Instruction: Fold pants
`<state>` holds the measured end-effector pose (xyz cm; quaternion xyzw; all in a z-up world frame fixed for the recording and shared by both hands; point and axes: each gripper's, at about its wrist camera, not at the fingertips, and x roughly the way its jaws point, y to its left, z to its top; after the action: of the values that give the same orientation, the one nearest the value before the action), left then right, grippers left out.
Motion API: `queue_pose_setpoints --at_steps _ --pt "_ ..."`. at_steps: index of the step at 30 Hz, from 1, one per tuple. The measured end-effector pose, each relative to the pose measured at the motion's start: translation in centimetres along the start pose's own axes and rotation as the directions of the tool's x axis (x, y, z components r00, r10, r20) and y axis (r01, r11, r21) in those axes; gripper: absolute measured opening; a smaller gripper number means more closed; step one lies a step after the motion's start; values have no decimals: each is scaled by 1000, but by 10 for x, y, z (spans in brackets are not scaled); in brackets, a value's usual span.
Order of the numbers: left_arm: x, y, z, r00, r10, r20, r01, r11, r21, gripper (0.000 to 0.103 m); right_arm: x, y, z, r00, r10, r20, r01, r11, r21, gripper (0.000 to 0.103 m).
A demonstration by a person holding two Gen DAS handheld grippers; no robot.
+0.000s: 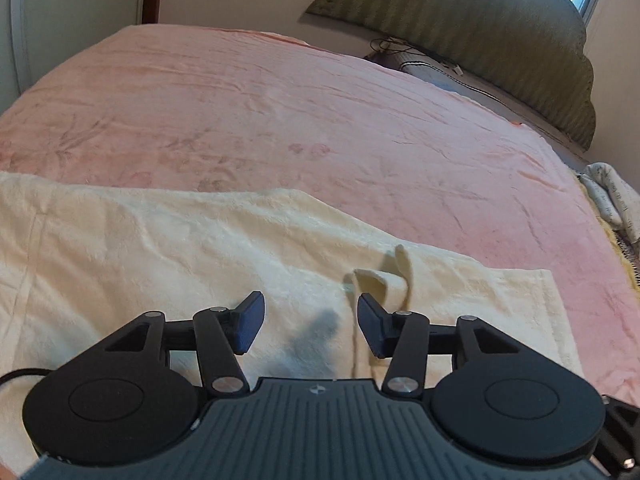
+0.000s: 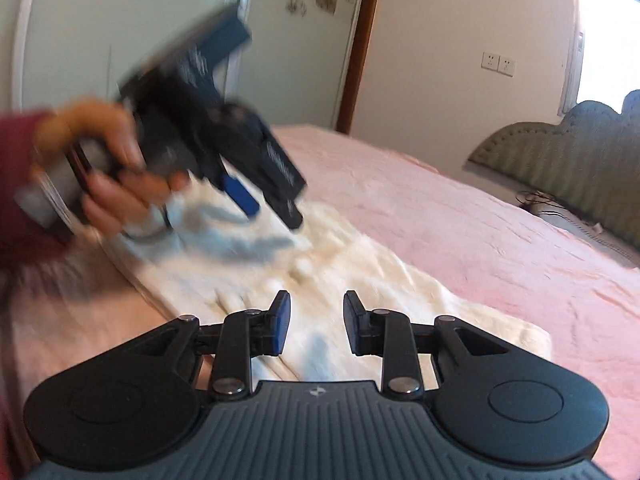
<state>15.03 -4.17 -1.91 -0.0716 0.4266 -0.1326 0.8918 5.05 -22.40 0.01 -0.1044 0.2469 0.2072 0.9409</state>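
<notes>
Cream pants [image 1: 168,248] flat on pink bedspread [image 1: 280,100] just below my left gripper [image 1: 310,322], jaws apart, nothing held, right gripper [image 2: 316,322] likewise over pants, w/ jaws released.

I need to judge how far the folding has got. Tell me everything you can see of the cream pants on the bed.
The pants are cream, of a plush, fleecy-looking fabric. They lie flat in a long band across the near part of the pink bedspread, creased with shallow wrinkles. A cream drawstring curls loose on top near the left gripper. Both grippers stand open above the cloth with nothing between the fingers; the right gripper hangs over the near end. Shadows of the grippers fall on the fabric.
</notes>
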Motion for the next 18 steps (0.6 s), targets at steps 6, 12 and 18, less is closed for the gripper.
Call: queue_pose_setpoints --at_steps 6,12,18 --pt "-11 1 -4 982 -178 -65 170 979 -114 55 16 30 -13 997 -26 -68 15 987 -158 28" --pt "-9 -8 -12 944 -305 -123 280 941 -188 58 43 73 -22 983 -179 -47 142 891 -431 28" --pt "3 -6 -20 907 -379 -185 325 908 -265 62 50 65 -20 982 -187 -26 161 903 -398 8"
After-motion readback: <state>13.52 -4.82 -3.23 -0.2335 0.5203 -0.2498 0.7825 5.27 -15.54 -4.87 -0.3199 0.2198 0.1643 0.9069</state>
